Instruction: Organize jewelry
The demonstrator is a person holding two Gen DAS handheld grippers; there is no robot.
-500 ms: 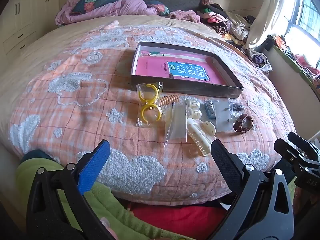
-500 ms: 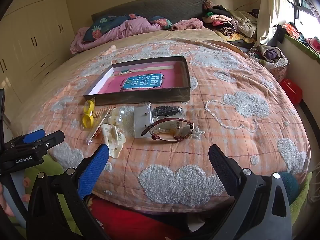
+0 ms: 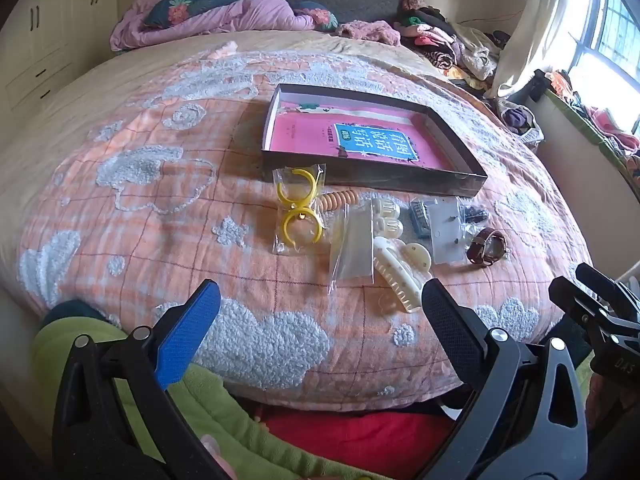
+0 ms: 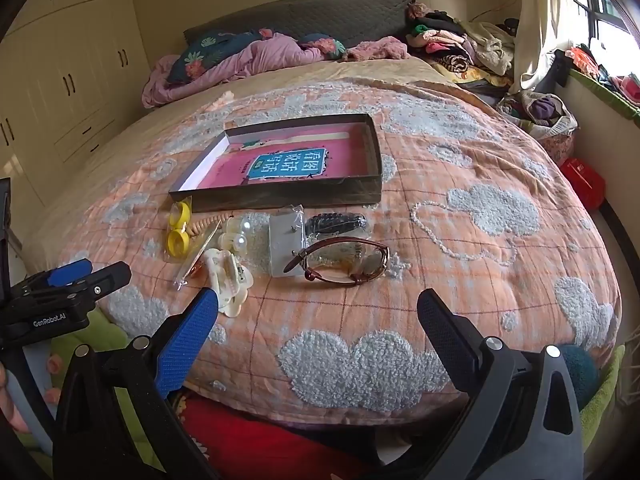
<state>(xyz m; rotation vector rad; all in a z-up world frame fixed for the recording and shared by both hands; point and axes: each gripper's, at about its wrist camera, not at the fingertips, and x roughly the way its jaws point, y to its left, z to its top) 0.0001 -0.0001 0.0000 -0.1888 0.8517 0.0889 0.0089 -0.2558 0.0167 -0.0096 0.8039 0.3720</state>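
A shallow dark box (image 3: 372, 184) (image 4: 280, 198) with a pink book in it lies on the bed. In front of it lies a row of items: bagged yellow rings (image 3: 299, 212) (image 4: 179, 230), a coiled hair tie (image 3: 338, 199), a clear bag (image 3: 352, 246), a cream claw clip (image 3: 400, 270) (image 4: 228, 274), a pearl clip (image 4: 238, 236), an earring card (image 3: 444, 228) (image 4: 285, 246), a dark clip (image 4: 336, 222) and a brown watch (image 3: 487, 247) (image 4: 340, 262). My left gripper (image 3: 320, 316) and right gripper (image 4: 318, 320) are open and empty above the bed's near edge.
The orange quilt (image 3: 160, 208) covers the bed. Pillows and a purple blanket (image 3: 224, 16) lie at the headboard. Clothes (image 3: 448, 44) are piled at the far right. Wardrobes (image 4: 68, 80) stand to the left. A red box (image 4: 582, 184) is on the floor.
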